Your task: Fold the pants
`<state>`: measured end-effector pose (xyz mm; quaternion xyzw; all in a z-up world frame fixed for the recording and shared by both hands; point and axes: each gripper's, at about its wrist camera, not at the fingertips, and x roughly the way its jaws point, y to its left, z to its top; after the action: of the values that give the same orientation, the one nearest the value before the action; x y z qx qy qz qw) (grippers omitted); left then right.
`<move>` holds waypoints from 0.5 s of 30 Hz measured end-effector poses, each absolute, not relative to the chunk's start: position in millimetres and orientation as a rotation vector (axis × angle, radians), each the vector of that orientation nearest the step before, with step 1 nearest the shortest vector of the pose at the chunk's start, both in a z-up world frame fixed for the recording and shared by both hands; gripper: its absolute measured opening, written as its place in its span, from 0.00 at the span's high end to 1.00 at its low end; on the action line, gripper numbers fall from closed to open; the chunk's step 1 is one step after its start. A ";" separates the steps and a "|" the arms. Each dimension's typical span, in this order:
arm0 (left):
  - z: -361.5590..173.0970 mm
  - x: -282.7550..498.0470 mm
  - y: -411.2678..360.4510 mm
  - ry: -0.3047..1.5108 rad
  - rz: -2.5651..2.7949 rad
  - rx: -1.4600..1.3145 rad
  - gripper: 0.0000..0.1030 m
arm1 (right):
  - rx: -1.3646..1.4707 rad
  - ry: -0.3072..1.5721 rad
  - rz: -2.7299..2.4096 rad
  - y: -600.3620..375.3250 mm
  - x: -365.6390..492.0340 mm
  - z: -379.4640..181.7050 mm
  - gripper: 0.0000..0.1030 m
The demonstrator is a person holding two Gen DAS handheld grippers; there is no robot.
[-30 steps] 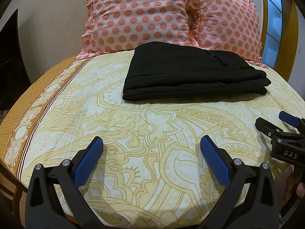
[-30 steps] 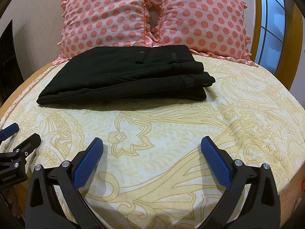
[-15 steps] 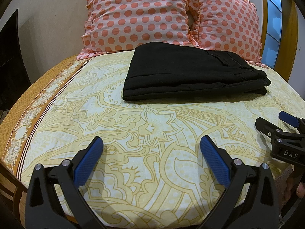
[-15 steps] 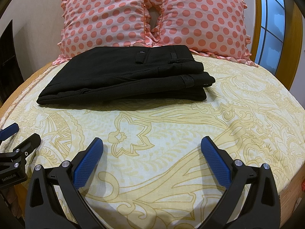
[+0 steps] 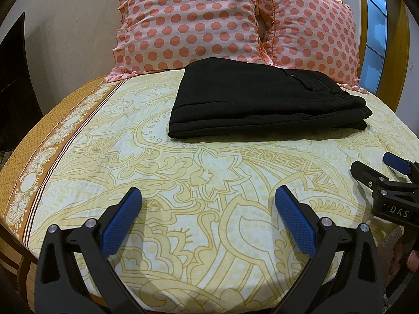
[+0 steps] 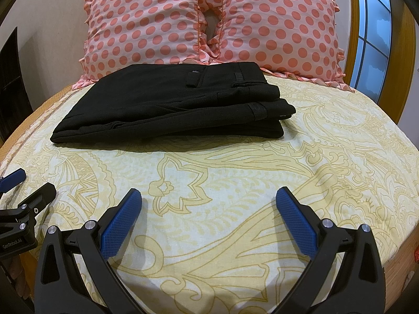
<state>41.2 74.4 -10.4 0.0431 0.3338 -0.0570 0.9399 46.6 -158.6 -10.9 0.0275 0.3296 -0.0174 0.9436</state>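
Observation:
Black pants [image 5: 262, 104] lie folded in a flat stack on the yellow patterned bed [image 5: 209, 172], just in front of the pillows; they also show in the right wrist view [image 6: 170, 107]. My left gripper [image 5: 208, 198] is open and empty, low over the near part of the bed, well short of the pants. My right gripper [image 6: 208, 200] is open and empty too, side by side with it. Each gripper shows at the edge of the other's view: the right one [image 5: 377, 170], the left one [image 6: 28, 185].
Two pink pillows with orange dots [image 6: 209, 23] lean against the wall behind the pants. An orange border strip [image 5: 39, 157] runs along the bed's left edge. A wooden-framed window [image 6: 374, 39] is at the right. A dark panel [image 5: 13, 78] stands at the left.

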 end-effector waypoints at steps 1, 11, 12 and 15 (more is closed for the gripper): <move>-10.2 41.4 74.3 0.681 -0.116 0.088 0.02 | 0.056 0.672 -0.035 -158.6 46.6 -10.9 0.01; -10.4 41.3 74.4 0.680 -0.116 0.088 0.02 | 0.056 0.672 -0.036 -158.9 46.6 -11.0 0.01; -10.6 41.0 74.7 0.676 -0.116 0.087 0.02 | 0.056 0.672 -0.036 -158.6 46.5 -11.1 0.01; -10.0 39.8 73.8 0.669 -0.114 0.087 0.02 | 0.057 0.672 -0.036 -158.3 46.4 -11.1 0.01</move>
<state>39.8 73.8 -10.0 0.0424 0.3282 -0.0560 0.9420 46.4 -158.3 -11.1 0.0278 0.3295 -0.0177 0.9436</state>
